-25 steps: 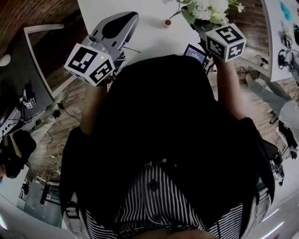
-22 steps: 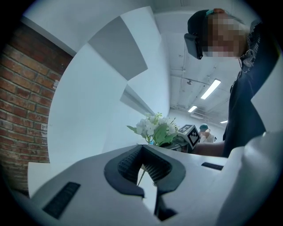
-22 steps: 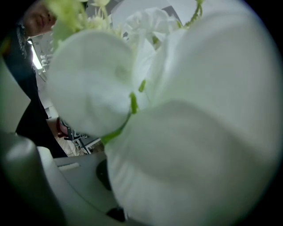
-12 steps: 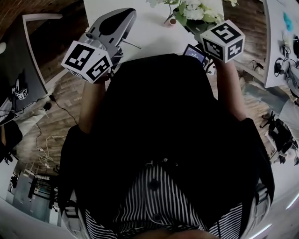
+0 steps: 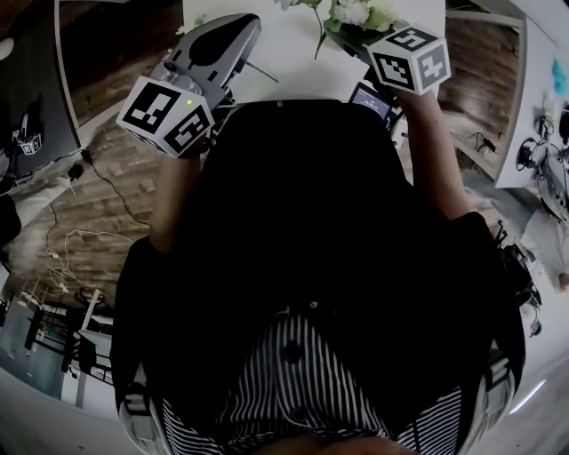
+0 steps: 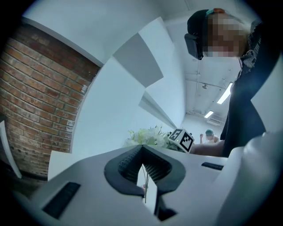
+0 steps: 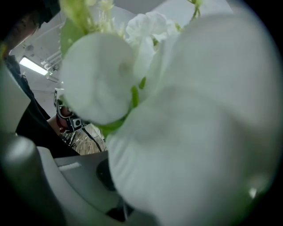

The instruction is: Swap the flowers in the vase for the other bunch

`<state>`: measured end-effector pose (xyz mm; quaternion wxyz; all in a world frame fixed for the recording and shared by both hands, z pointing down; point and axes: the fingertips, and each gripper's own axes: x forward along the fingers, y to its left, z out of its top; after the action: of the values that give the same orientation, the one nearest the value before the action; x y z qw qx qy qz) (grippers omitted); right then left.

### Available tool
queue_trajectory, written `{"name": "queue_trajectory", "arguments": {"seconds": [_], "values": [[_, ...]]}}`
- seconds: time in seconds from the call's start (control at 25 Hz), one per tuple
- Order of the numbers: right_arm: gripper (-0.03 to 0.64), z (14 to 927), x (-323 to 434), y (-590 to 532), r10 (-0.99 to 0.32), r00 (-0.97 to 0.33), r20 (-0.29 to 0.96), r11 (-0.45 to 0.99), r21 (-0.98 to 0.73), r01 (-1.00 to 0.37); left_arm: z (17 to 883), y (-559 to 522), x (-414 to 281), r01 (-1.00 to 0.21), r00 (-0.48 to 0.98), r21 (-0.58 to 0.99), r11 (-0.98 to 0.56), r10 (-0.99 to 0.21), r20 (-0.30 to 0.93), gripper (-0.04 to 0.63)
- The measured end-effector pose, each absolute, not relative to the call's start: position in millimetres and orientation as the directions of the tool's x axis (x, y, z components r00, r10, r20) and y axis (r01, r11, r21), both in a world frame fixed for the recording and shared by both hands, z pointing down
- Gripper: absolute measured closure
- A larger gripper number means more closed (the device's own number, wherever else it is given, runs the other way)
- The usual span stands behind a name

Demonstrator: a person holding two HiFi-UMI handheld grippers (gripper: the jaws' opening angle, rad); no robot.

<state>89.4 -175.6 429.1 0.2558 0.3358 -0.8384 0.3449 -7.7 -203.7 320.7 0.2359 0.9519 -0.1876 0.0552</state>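
Note:
A bunch of white flowers (image 5: 351, 13) with green leaves hangs over the white table (image 5: 293, 62) at the top of the head view. Just behind it is my right gripper (image 5: 387, 40), shut on the bunch's stems. The blooms (image 7: 177, 132) fill the right gripper view and hide most of its jaws (image 7: 116, 211). My left gripper (image 5: 240, 31) is held over the table's left part. Its jaws (image 6: 143, 172) are closed on a thin green stem (image 6: 145, 190), whose end (image 5: 262, 71) sticks out sideways. The white bunch (image 6: 146, 137) also shows past the left jaws. No vase is in view.
A small lit screen (image 5: 372, 99) sits at the table's near edge, below the right hand. Cables (image 5: 71, 249) trail over the brick-patterned floor on the left. A second white table (image 5: 533, 89) with gear stands on the right.
My right gripper has carried the white bunch farther out over the table and tipped downward. The left gripper has shifted a little along the table's left part, still closed on its stem.

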Motion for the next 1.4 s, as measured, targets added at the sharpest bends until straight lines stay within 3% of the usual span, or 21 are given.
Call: {"name": "queue_trajectory", "arguments": {"seconds": [0.6,1.4], "values": [[0.599,570,63,-177,-0.161,-0.670,0.725,0.340,-0.597,-0.727,344,-187,-52,-0.476,0.879,0.437,-0.763,-0.392,0.272,0.589],[0.598,691,49,-214,-0.078,-0.536,0.841,0.167,-0.519,-0.838,349,-185,-97,-0.538,0.842,0.425,-0.728,-0.450,0.296,0.589]]}}
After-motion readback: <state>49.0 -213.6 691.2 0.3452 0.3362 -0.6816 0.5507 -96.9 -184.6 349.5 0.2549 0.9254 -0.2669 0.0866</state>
